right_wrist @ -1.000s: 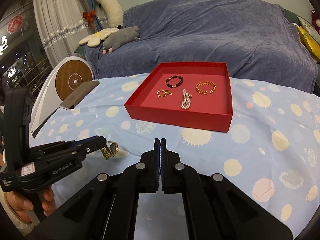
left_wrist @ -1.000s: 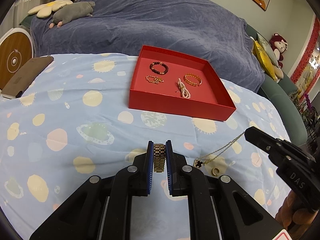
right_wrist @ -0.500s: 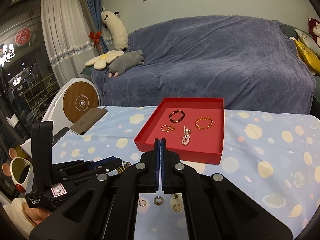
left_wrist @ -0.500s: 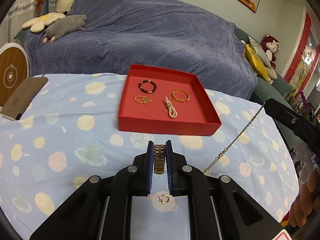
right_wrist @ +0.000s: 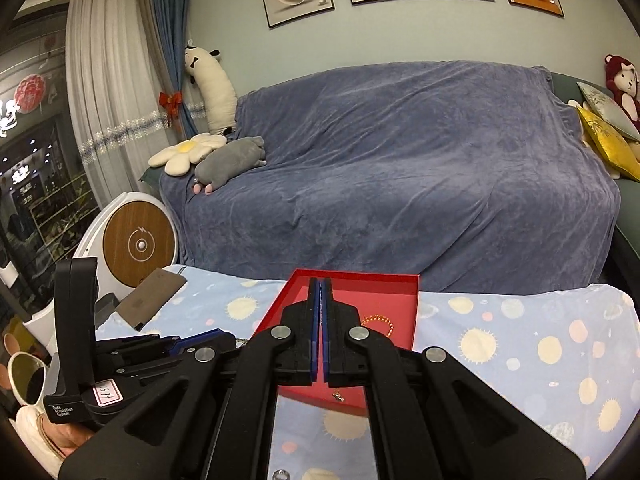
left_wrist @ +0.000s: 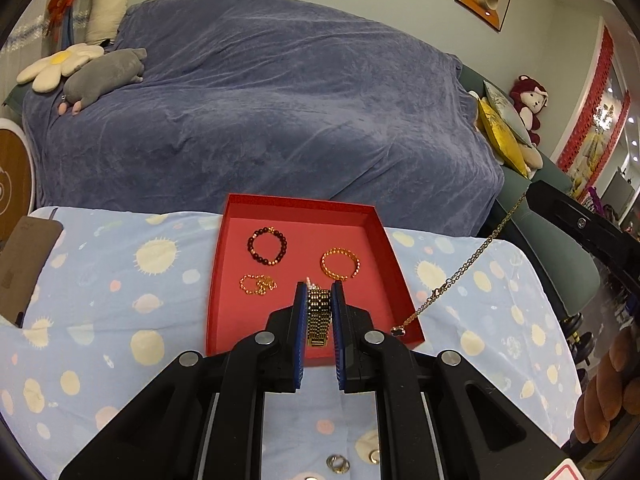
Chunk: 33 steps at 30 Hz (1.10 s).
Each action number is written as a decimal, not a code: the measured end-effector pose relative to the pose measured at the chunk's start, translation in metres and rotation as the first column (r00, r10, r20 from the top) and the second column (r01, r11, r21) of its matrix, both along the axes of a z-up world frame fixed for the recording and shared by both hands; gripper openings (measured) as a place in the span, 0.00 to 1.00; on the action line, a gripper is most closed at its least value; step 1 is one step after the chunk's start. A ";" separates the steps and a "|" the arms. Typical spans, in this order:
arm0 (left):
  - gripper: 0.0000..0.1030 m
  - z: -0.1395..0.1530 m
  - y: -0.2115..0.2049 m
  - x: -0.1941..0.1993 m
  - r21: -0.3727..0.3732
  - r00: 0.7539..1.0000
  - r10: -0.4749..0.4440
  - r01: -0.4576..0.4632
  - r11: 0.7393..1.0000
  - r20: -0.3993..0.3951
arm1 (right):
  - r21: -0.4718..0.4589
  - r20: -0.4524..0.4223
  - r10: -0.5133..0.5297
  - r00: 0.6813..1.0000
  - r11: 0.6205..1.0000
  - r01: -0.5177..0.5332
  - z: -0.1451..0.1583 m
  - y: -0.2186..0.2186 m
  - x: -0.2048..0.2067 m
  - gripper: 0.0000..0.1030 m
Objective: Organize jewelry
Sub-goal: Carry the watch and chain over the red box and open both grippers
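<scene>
My left gripper (left_wrist: 319, 290) is shut on a gold link bracelet (left_wrist: 318, 312) and holds it above the near part of the red tray (left_wrist: 240, 204). The tray holds a dark bead bracelet (left_wrist: 267, 246), a gold bead bracelet (left_wrist: 340, 264) and a small gold chain (left_wrist: 258, 283). My right gripper (right_wrist: 320, 284) is shut on a thin gold necklace (left_wrist: 468, 264), which hangs from its tip in the left wrist view, its dark pendant (left_wrist: 398, 330) over the tray's near right corner. The right gripper's body (left_wrist: 580, 224) shows at the right.
The tray (right_wrist: 356, 278) sits on a table with a light blue planet-print cloth (left_wrist: 120, 300). Small rings (left_wrist: 338, 462) lie on the cloth near me. A brown flat case (left_wrist: 24, 256) lies at the table's left edge. A blue-covered sofa (left_wrist: 260, 120) stands behind.
Both grippers have risen and moved forward toward the tray. The necklace has been lifted off the cloth and now hangs over the tray's right side.
</scene>
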<state>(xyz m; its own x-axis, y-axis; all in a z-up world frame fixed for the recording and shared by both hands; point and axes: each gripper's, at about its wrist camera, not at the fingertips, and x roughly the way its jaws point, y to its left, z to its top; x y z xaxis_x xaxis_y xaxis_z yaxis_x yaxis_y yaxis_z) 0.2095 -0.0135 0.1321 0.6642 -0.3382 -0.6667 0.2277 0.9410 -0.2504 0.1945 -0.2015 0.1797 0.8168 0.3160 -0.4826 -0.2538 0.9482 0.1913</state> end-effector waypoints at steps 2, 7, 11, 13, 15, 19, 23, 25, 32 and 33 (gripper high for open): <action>0.09 -0.008 0.000 0.017 -0.013 1.000 0.007 -0.008 1.000 -0.022 | -0.010 -0.016 -0.013 1.000 1.000 0.013 -0.009 0.001 0.015 0.00; 0.09 -0.039 -0.007 0.052 -0.010 0.996 0.010 -0.011 1.000 -0.086 | -0.039 -0.072 -0.030 0.997 0.999 0.027 -0.041 0.005 0.047 0.00; 0.09 -0.065 -0.011 0.071 0.015 0.992 0.019 -0.018 1.000 -0.128 | -0.053 -0.118 -0.045 0.992 0.998 0.039 -0.069 0.006 0.064 0.00; 0.09 -0.076 -0.011 0.077 0.031 0.989 0.035 -0.031 0.999 -0.145 | -0.059 -0.135 -0.054 0.989 0.997 0.046 -0.080 0.006 0.070 0.00; 0.09 -0.085 -0.010 0.083 0.044 0.986 0.053 -0.046 0.998 -0.155 | -0.061 -0.149 -0.060 0.987 0.997 0.051 -0.090 0.005 0.075 0.00; 0.10 -0.095 -0.008 0.088 0.071 0.985 0.078 -0.068 0.995 -0.155 | -0.065 -0.157 -0.078 0.984 0.996 0.068 -0.100 0.002 0.079 0.03; 0.35 -0.092 -0.003 0.084 0.101 0.986 0.107 -0.095 0.990 -0.126 | -0.063 -0.142 -0.098 0.985 0.994 0.090 -0.100 0.000 0.072 0.41; 0.43 -0.086 0.001 0.079 0.102 0.987 0.121 -0.110 0.989 -0.103 | -0.064 -0.135 -0.094 0.986 0.994 0.086 -0.097 0.000 0.065 0.42; 0.55 -0.061 0.016 0.040 0.081 0.990 0.129 -0.123 0.989 -0.065 | -0.035 -0.130 -0.061 0.990 0.998 0.057 -0.079 -0.003 0.022 0.42; 0.55 -0.057 0.017 0.032 0.088 0.989 0.133 -0.127 0.988 -0.059 | -0.035 -0.133 -0.057 0.989 0.998 0.053 -0.078 -0.003 0.014 0.42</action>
<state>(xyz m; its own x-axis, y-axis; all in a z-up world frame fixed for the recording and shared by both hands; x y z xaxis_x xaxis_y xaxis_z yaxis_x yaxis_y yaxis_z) 0.2411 0.0039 0.0746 0.6536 -0.1933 -0.7318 0.0881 0.9797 -0.1801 0.2090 -0.2042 0.1015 0.7598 0.2553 -0.5980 -0.1751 0.9660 0.1900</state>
